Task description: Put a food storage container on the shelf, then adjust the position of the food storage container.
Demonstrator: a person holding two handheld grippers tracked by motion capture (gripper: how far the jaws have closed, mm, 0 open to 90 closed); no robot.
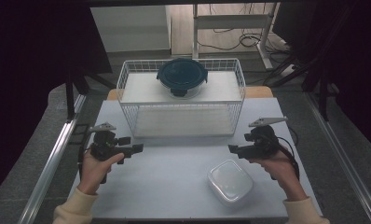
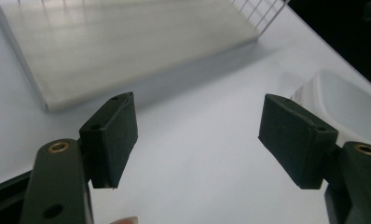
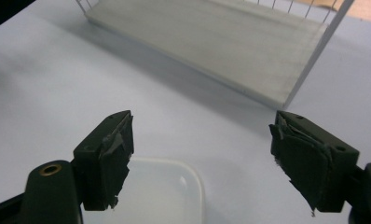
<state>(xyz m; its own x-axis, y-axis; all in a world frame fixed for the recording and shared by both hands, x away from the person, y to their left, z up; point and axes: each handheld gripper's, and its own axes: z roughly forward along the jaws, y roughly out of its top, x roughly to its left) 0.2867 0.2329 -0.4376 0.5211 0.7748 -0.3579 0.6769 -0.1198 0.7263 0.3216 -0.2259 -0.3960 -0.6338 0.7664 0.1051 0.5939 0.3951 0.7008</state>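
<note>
Both hand-held grippers hang released above the desk point(image 1: 174, 186), nothing between their jaws. The right hand-held gripper point(image 1: 231, 149) is near a white container point(image 1: 230, 181). The left hand-held gripper point(image 1: 139, 148) hovers well apart from it, before the wire basket point(image 1: 181, 119).

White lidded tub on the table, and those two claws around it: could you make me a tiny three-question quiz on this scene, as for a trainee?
1. True or false: the round container with the dark lid sits on the upper shelf of the wire rack.
2. Which claw is nearer the white tub: A, the left claw, or B, the right claw?
3. Fill in: both claws are ____ with nothing between their jaws.

Key
1. True; it rests on the top shelf, toward the back.
2. B; the tub lies just below the right claw in the high view, and shows beneath its jaws in the right gripper view.
3. Open.
</note>
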